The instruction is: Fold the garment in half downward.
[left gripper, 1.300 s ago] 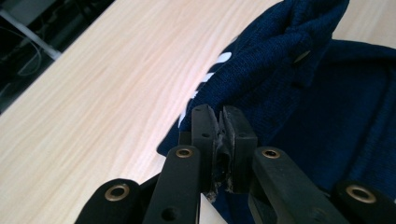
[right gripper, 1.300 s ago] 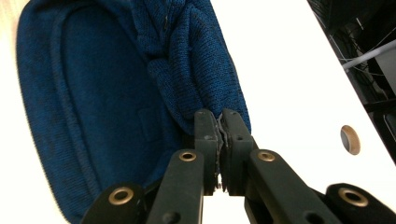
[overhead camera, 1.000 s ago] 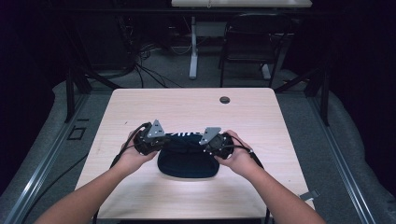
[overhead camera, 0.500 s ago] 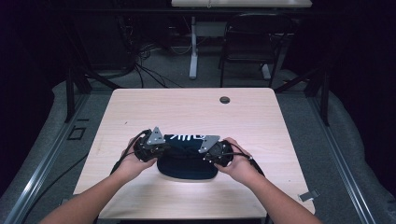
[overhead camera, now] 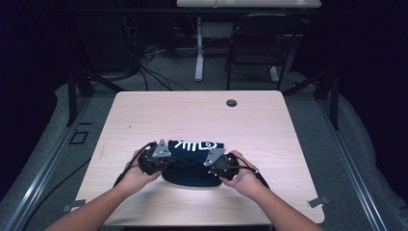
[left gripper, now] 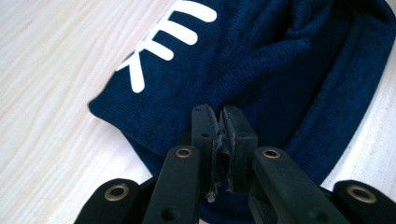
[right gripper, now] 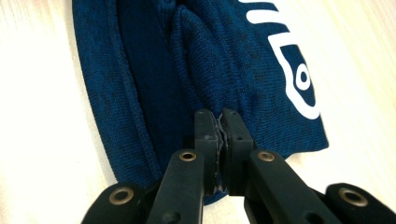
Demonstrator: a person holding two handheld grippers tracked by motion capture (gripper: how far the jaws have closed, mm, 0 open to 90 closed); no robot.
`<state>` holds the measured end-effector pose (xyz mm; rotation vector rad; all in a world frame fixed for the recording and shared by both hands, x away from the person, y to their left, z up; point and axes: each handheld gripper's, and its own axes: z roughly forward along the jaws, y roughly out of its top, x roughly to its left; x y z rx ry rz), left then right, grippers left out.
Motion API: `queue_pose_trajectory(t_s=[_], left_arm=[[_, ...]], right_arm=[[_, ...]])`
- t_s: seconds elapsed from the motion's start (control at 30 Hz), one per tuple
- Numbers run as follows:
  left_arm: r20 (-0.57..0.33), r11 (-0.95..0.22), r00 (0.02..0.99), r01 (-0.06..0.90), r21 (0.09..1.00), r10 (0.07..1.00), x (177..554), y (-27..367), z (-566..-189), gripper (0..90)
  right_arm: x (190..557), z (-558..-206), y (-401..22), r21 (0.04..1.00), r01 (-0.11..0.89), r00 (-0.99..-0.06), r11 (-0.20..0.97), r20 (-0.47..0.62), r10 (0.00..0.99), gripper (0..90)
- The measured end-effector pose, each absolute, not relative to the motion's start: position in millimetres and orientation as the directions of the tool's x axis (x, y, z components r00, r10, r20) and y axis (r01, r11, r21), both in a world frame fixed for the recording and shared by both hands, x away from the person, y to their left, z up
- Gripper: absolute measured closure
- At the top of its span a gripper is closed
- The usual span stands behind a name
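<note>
the folded garment (overhead camera: 192,161) lies on the table (overhead camera: 192,110), near its front edge.

A pale wooden table (overhead camera: 144,115) bears a folded navy garment (overhead camera: 192,166).

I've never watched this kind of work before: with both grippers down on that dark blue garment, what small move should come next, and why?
Probably open both jaws and draw back. The left gripper and right gripper are each shut on a pinch of the folded navy garment, which already lies flat on the table with its white print up, so the fold looks laid down.
</note>
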<state>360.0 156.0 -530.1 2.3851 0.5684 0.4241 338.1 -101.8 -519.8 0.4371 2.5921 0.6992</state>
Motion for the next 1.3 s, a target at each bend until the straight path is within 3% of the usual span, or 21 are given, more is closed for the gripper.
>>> queue_pose_trajectory(t_s=[0.37, 0.83, 1.3], left_arm=[[0.109, -0.678, 0.854, 0.319, 0.662, 0.509, 348, 152, -542, 83.9], [0.046, -0.654, 0.862, 0.348, 0.671, 0.506, 337, 160, -547, 75.3], [0.030, -0.668, 0.866, 0.363, 0.650, 0.499, 327, 162, -560, 75.6]], right_arm=[[335, -526, -109, 0.515, 0.195, -0.866, 0.835, -0.309, 0.393, 86.4], [319, -536, -113, 0.544, 0.217, -0.881, 0.810, -0.248, 0.403, 79.9], [310, -546, -118, 0.569, 0.248, -0.874, 0.784, -0.218, 0.434, 79.3]])
